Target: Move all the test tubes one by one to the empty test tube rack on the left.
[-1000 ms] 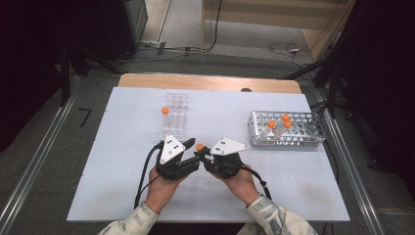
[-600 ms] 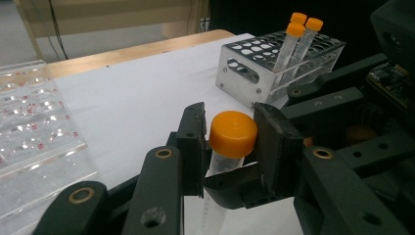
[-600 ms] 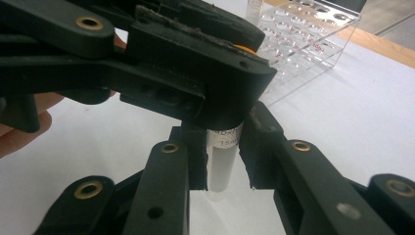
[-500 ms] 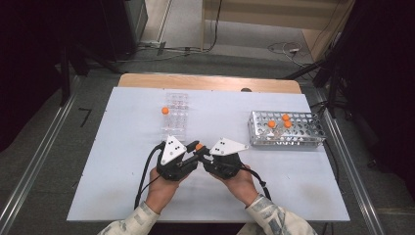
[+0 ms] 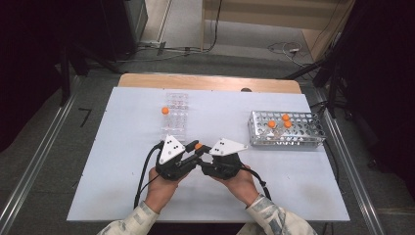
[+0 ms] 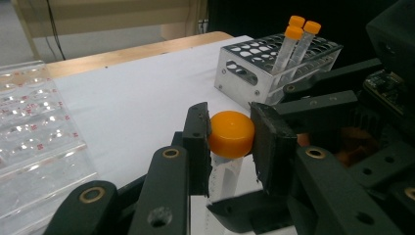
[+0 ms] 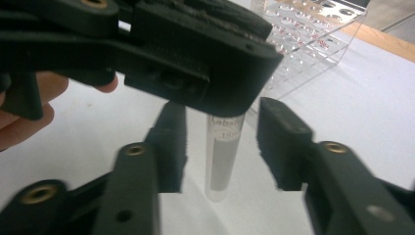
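Note:
A clear tube with an orange cap (image 6: 231, 137) stands upright between my two grippers at the table's front middle (image 5: 198, 145). My left gripper (image 6: 229, 128) has just closed and is shut on the cap, a pad pressing each side. In the right gripper view the tube's clear body (image 7: 221, 161) hangs between the jaws of my right gripper (image 7: 222, 142). Those jaws have just been opening and stand apart from the tube on both sides. The left gripper's jaw (image 7: 195, 63) crosses above them. From above, the left gripper (image 5: 192, 152) and right gripper (image 5: 204, 151) meet tip to tip.
A metal rack (image 5: 303, 134) with three orange-capped tubes (image 5: 279, 121) stands at the right. A clear plastic rack (image 5: 177, 117) stands behind the grippers, with one orange-capped tube (image 5: 165, 110) at its left side. Cables trail from both grippers toward the table's front edge.
Both hands have kept their place at the front middle. From above, the gripper tips look slightly closer around the orange cap.

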`<state>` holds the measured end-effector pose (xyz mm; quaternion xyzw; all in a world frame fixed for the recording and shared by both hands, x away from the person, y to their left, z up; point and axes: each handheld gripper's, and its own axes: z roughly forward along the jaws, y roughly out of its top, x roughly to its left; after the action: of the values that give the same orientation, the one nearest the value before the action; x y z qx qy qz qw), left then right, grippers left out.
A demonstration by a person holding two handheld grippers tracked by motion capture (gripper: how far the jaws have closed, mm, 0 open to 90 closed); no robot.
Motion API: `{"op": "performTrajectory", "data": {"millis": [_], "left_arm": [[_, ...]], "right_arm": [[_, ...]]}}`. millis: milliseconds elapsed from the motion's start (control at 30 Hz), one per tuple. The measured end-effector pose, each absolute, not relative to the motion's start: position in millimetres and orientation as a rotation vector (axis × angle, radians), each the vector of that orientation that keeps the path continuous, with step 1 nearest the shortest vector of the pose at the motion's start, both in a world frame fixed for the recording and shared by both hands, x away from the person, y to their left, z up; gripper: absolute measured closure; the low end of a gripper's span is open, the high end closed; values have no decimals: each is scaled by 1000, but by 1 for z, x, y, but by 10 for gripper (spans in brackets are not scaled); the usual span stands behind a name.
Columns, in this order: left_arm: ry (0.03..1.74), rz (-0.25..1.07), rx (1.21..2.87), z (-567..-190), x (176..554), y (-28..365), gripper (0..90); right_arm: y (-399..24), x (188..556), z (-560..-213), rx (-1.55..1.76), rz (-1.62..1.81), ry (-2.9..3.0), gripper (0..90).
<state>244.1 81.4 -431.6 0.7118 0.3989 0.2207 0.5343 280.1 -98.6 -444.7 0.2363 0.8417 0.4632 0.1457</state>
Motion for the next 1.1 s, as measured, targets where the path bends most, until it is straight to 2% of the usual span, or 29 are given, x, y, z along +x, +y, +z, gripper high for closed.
{"op": "performTrajectory", "data": {"millis": [100, 267, 1100], "left_arm": [[961, 530, 1691, -432, 245, 84, 701], [979, 534, 1672, -430, 249, 90, 701], [1071, 640, 1618, -397, 290, 121, 700]], "right_arm": [[-100, 280, -444, 704, 1326, 2427, 346], [-108, 280, -443, 724, 1294, 2421, 266], [-217, 271, -441, 949, 1257, 2284, 241]]}}
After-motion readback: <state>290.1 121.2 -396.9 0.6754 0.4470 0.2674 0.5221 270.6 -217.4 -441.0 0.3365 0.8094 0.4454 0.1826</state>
